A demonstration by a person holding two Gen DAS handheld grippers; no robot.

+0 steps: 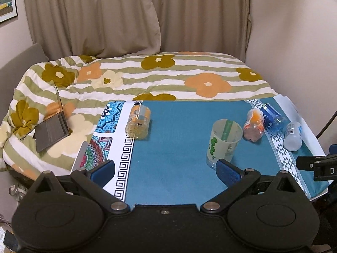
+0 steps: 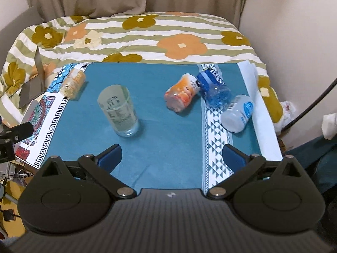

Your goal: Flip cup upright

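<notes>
A translucent plastic cup (image 1: 223, 143) with green print stands upright, mouth up, on the teal cloth (image 1: 172, 147); it also shows in the right wrist view (image 2: 118, 110). My left gripper (image 1: 165, 168) is open and empty, its right finger just in front of the cup's base. My right gripper (image 2: 171, 156) is open and empty, held back from the cup, which stands ahead to its left.
Several bottles lie on their sides: a yellow-orange one (image 1: 138, 122) at the left, an orange one (image 2: 182, 93), a blue one (image 2: 214, 89) and a white one (image 2: 239, 113) at the right. A floral bedspread (image 1: 147, 76) and a laptop (image 1: 52, 130) lie beyond.
</notes>
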